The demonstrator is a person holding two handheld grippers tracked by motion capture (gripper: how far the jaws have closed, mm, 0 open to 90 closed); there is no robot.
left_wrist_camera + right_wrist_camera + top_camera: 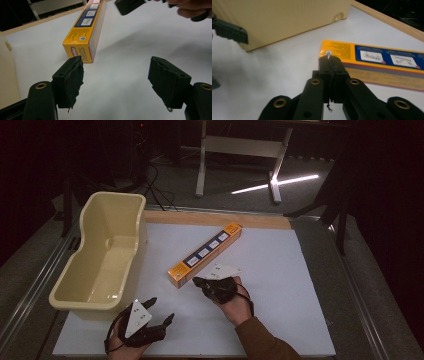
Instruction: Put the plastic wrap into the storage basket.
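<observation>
here one long yellow box (205,255) and one cream tub (102,255) are seen; the box's long axis runs diagonally, far end up-right. the left gripper (160,312) is held wide open and empty, the right gripper (199,282) pressed closed on nothing.

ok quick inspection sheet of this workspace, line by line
surface: white board on a table with a wooden strip along its far edge.
job's things: long yellow box lying flat and slanted mid-board; cream tub on the left, looks empty.
clutter: nothing seen.
grippers: left gripper near the front edge, jaws wide open, nothing between them; right gripper jaws shut on nothing, tips at the box's near end, contact unclear.
cables: black cable on the right hand; dark cables on the floor behind the tub.
surroundings: dim room, white table frame beyond, strip of light on the floor.
</observation>
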